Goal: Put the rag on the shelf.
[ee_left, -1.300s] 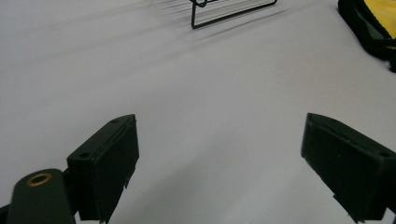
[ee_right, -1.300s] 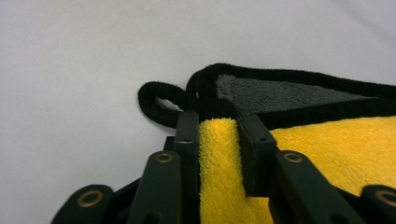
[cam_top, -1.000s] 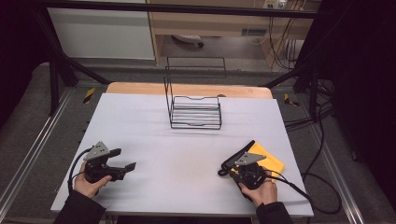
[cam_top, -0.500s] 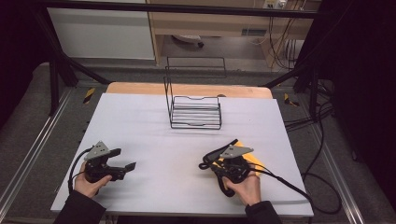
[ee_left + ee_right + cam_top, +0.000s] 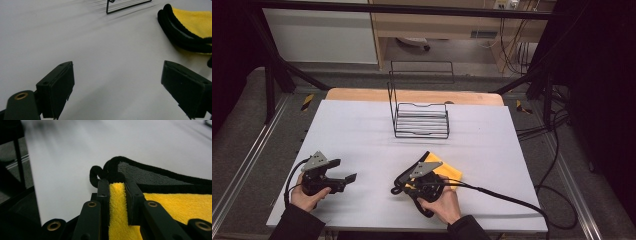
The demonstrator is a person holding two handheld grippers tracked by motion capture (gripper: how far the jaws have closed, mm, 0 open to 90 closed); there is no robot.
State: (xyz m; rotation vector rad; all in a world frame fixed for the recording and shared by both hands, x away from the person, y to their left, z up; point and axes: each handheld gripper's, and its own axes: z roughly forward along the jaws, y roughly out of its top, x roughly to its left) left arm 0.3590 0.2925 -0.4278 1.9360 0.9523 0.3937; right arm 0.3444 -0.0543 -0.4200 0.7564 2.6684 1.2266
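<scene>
Right gripper (image 5: pixel 117 192) pinching yellow cloth (image 5: pixel 175 207), lower centre of the high view.
Jaws nearly closed on the cloth's black-trimmed fold; left gripper (image 5: pixel 120 82) jaws wide open, empty, cloth at upper right.

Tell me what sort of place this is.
Likely a lab recording station: a white-topped table framed by black metal struts, loose cables trailing over the floor, and a lone wire rack.

Black hand-held gripper (image 5: pixel 399 182), grey plate, dark sleeves (image 5: pixel 297 226)

Yellow cloth (image 5: pixel 447 173) half under right tool (image 5: pixel 404 181)
</scene>
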